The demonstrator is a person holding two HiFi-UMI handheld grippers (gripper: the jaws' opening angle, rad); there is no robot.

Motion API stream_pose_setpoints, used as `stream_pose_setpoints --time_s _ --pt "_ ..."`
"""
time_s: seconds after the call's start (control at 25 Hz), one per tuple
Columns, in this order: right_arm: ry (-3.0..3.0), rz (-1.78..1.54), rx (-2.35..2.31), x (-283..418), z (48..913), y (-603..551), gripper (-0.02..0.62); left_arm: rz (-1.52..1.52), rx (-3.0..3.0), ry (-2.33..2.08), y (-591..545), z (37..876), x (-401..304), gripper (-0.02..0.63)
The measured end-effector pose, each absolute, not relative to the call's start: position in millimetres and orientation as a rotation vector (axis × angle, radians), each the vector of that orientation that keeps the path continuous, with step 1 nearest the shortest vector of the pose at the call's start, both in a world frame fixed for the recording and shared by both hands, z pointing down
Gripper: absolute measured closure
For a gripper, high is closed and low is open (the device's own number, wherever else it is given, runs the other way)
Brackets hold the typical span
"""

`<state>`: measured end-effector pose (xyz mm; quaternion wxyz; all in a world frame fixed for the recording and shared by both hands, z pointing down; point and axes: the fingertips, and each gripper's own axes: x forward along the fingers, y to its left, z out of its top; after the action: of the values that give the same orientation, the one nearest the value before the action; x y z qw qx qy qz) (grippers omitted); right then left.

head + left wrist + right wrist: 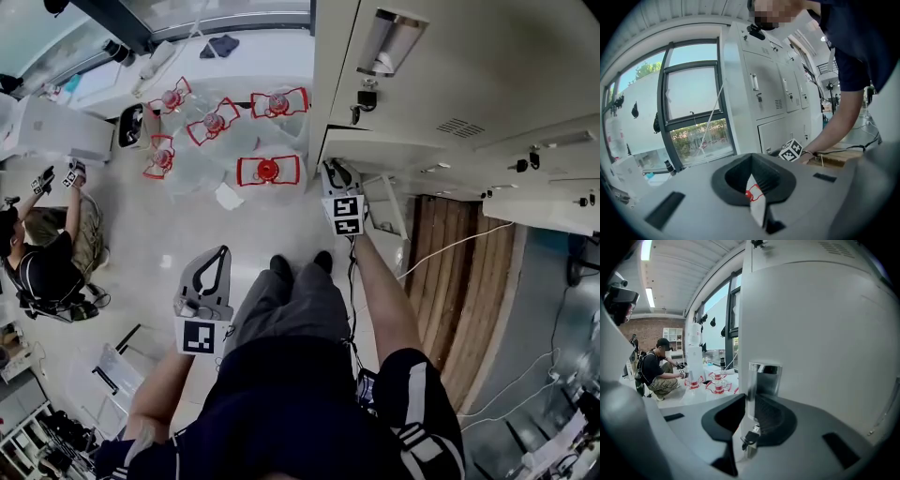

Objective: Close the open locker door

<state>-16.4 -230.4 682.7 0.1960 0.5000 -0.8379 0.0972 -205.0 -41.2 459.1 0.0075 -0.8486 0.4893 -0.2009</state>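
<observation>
Between right tongs (748, 446), glossy metal handle (764, 376).

Locker door (825, 333) cut off at 12 and 3 o'clock, handle (764, 376) lower end hidden between jaws of right gripper (746, 441)

Observed: pale grey metal locker door (825, 333), chrome handle (764, 378), black key (749, 439); red-framed floor fixtures (268, 170) on whitish floor (187, 244); brown-striped wooden planking (469, 281); black-and-white square-patterned marker cube (346, 215).
</observation>
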Motion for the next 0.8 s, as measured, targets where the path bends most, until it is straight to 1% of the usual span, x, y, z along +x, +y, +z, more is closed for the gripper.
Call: stream_pose_setpoints --time_s 0.08,0.2,0.32,0.4,0.48,0.52,0.6,0.72,0.8 --pt "-2.346 0.268 1.403 -16 683 -234 0.534 -0.694 -2.621 1.444 -42 460 -204 0.603" --pt "-2.346 0.264 1.408 -15 683 -237 0.539 -0.543 -2.68 1.639 -45 459 -209 0.603" --pt "-2.343 0.261 1.42 -15 683 -241 0.543 -0.522 -2.682 1.662 -47 459 -210 0.603" --pt "-2.342 0.258 1.429 -15 683 -244 0.543 -0.564 -2.666 1.608 -48 460 -210 0.603" --pt "-2.338 0.254 1.438 -15 684 -246 0.545 -0.699 -2.621 1.455 -47 463 -208 0.603" --pt "-2.337 0.252 1.443 -14 684 -247 0.545 -0.703 -2.625 1.461 -47 464 -208 0.603" --pt "-2.336 0.251 1.452 -14 683 -249 0.546 -0.611 -2.661 1.571 -49 463 -210 0.603" --pt "-2.337 0.257 1.464 -14 683 -251 0.549 -0.784 -2.578 1.337 -48 464 -207 0.603" --pt "-2.338 0.267 1.475 -14 683 -253 0.551 -0.766 -2.595 1.378 -48 465 -208 0.603"
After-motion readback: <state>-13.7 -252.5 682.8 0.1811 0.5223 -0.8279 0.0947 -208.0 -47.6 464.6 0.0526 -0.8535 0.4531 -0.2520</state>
